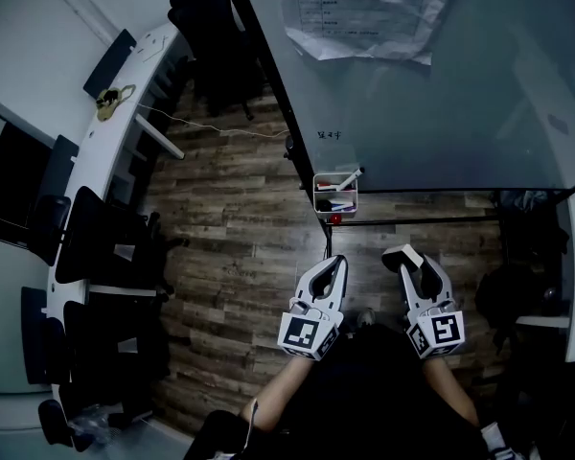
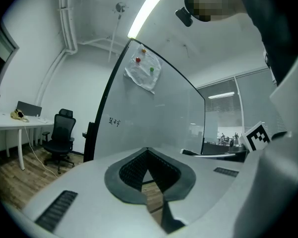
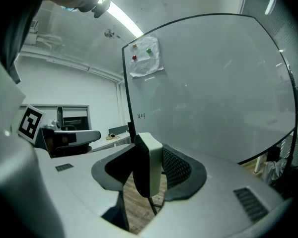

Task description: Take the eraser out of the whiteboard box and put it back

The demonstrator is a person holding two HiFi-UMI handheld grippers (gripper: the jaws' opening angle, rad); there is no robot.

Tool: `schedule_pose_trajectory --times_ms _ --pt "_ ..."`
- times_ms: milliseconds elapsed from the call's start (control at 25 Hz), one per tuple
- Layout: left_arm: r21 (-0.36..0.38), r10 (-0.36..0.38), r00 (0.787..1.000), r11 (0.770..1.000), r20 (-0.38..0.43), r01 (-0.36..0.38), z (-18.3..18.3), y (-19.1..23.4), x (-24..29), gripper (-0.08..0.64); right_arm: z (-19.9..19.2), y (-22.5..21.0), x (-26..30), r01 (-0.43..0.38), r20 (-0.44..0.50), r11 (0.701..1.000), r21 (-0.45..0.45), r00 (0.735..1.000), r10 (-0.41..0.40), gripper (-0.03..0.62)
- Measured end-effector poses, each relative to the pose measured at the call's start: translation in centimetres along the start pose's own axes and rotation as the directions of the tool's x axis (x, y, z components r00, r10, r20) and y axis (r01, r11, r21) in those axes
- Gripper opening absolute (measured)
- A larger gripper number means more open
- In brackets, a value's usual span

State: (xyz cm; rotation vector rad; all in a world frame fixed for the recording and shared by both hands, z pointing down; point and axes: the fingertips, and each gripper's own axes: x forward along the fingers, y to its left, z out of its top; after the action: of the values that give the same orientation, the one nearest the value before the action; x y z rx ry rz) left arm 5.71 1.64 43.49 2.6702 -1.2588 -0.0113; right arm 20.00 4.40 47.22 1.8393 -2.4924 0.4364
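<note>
White eraser [image 3: 151, 168] is gripped between the right gripper [image 3: 150, 158] fingers [image 3: 177, 167], apart from the whiteboard box [image 1: 335, 195]; left gripper [image 2: 148, 163] fingers [image 2: 132, 170] are closed, empty.

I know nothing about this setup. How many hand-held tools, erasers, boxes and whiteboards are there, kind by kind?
Tools: 2 (left tool, shut and empty; right tool)
Erasers: 1 (eraser, gripped in the right tool)
Boxes: 1 (whiteboard box, at the board's lower edge)
Whiteboards: 1 (whiteboard)
Total: 5
</note>
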Motion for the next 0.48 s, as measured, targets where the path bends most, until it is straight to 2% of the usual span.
schedule_pose_trajectory --times_ms 480 --pt "0.010 -0.031 1.000 0.999 0.000 0.031 -0.5 2.1 -0.9 0.005 0.0 2.4 0.6 0.021 0.018 1.000 -0.022 1.000 -0.021 0.176"
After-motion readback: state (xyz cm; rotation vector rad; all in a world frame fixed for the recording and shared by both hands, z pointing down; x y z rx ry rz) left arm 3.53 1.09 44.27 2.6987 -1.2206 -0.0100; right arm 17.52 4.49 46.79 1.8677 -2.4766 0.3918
